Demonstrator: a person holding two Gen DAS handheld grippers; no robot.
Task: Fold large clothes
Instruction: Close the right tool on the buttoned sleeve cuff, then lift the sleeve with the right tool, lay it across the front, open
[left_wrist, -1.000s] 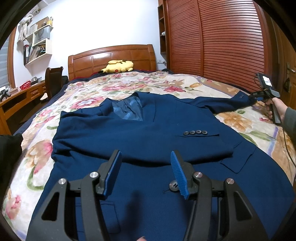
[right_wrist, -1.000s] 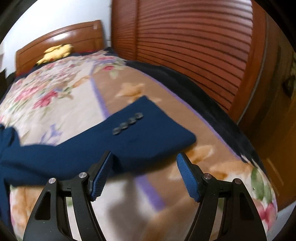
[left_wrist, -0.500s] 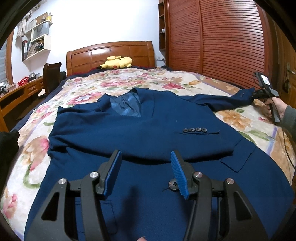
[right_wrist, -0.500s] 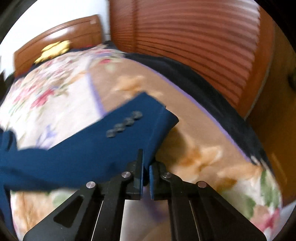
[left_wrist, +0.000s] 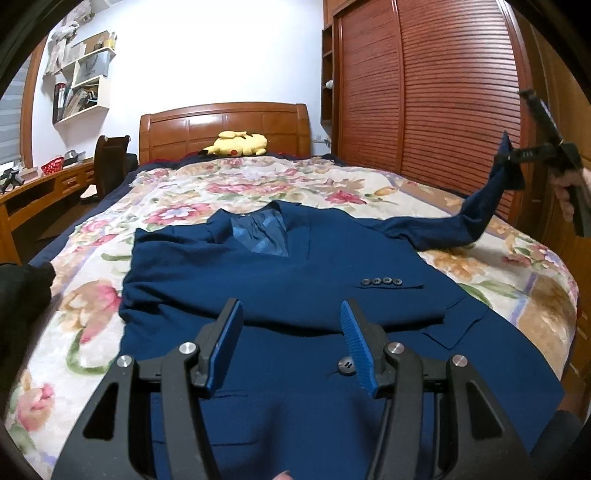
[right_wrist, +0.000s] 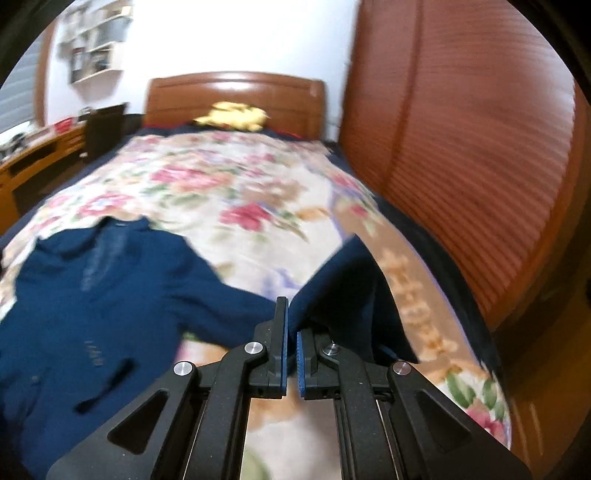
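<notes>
My bed wore a floral quilt. A blue jacket lay flat across its foot end, and a yellow plush toy rested at the headboard edge.

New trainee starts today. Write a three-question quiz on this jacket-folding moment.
1. True or false: the right tongs are shut on the jacket's sleeve.
2. Which tongs are open? A) left tongs B) right C) both
3. Fill in: the yellow plush toy lies in front of the ____.

Key: 1 true: the cuff is lifted off the bedspread. 2 A: they hover over the jacket, touching nothing. 3 headboard.
</notes>
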